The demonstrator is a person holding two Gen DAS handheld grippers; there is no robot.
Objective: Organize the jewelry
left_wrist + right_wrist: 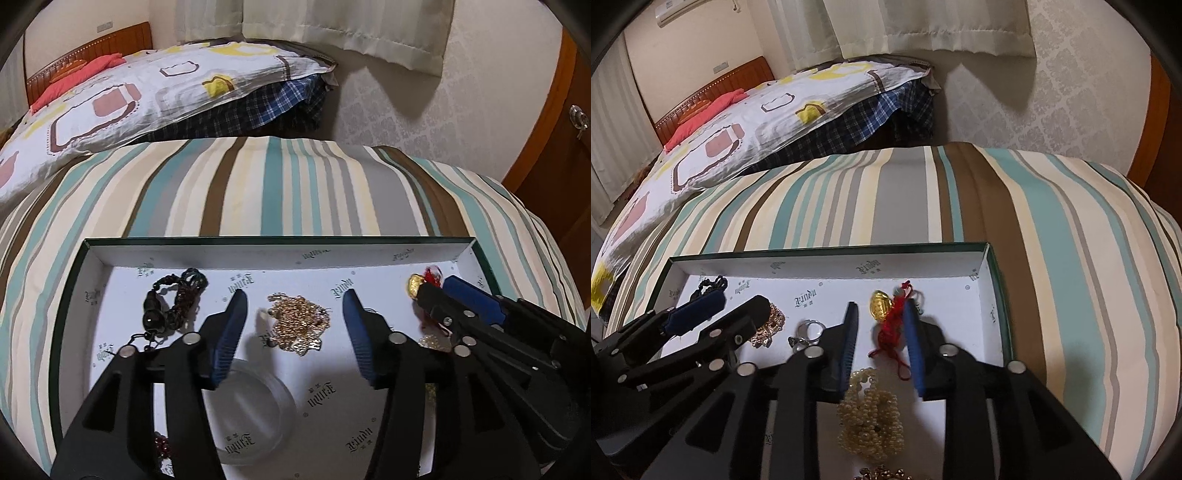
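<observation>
Left wrist: tangled gold chain (297,328) on white-lined box (280,248).

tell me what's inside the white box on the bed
Inside the box: black bead bracelet, gold chain pile, gold pendant on red cord, ring, pearl strand, clear round lid. The grippers cover other parts.

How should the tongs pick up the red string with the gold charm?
Pinch the bunched red cord, not the smooth gold charm. Come from above with the right tongs, one finger on each side. The cord lies in a soft heap on the tray floor, so it probably squeezes easily.
</observation>
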